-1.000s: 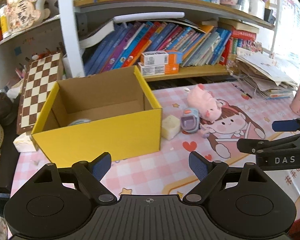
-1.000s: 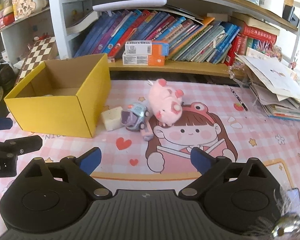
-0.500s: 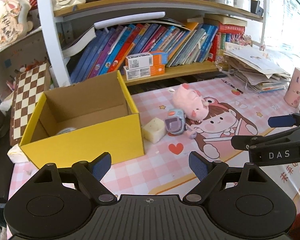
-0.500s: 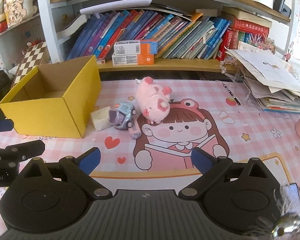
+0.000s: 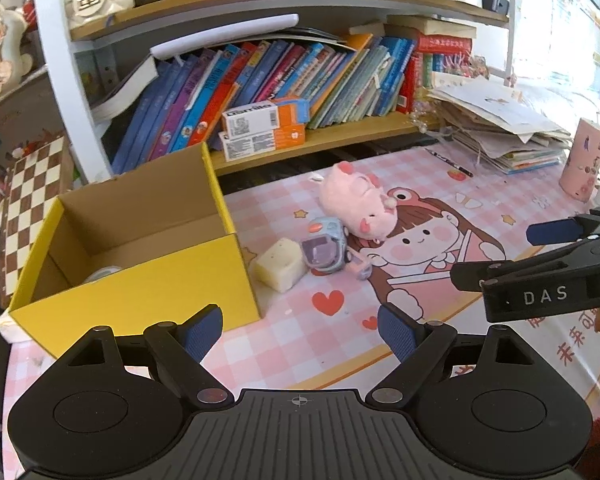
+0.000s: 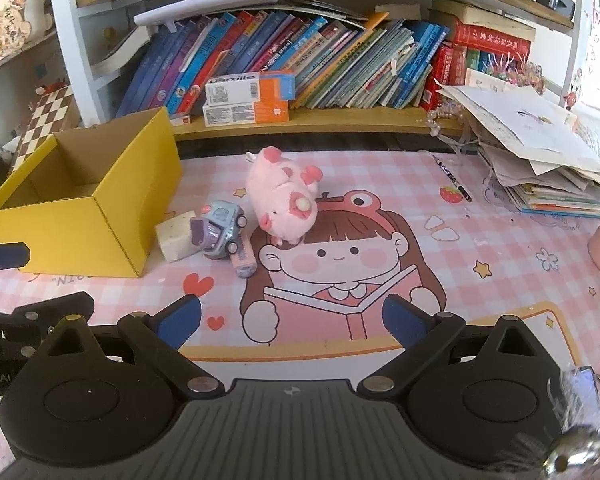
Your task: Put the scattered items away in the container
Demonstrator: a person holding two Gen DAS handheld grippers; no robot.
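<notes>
A yellow cardboard box (image 5: 140,292) (image 6: 80,224) stands open on the pink mat, with a roll-like object (image 5: 102,274) on its floor. Right of it lie a cream block (image 5: 280,266) (image 6: 176,234), a small blue-grey toy car (image 5: 326,246) (image 6: 218,230), a small pink eraser-like item (image 6: 244,258) and a pink plush pig (image 5: 358,206) (image 6: 284,200). My left gripper (image 5: 300,330) hangs open in front of the box corner, holding nothing. My right gripper (image 6: 292,316) is open over the mat's cartoon girl, well short of the toys.
A bookshelf (image 6: 300,68) full of books runs behind the mat. A stack of papers (image 6: 540,160) sits at the right, a pink cup (image 5: 584,164) beyond it, a pen (image 6: 452,178) on the mat, and a chessboard (image 5: 24,200) leans left of the box.
Both grippers have drawn back and swung slightly right, so the box and toys look smaller and further left. Neither gripper's jaws changed; nothing on the mat moved.
</notes>
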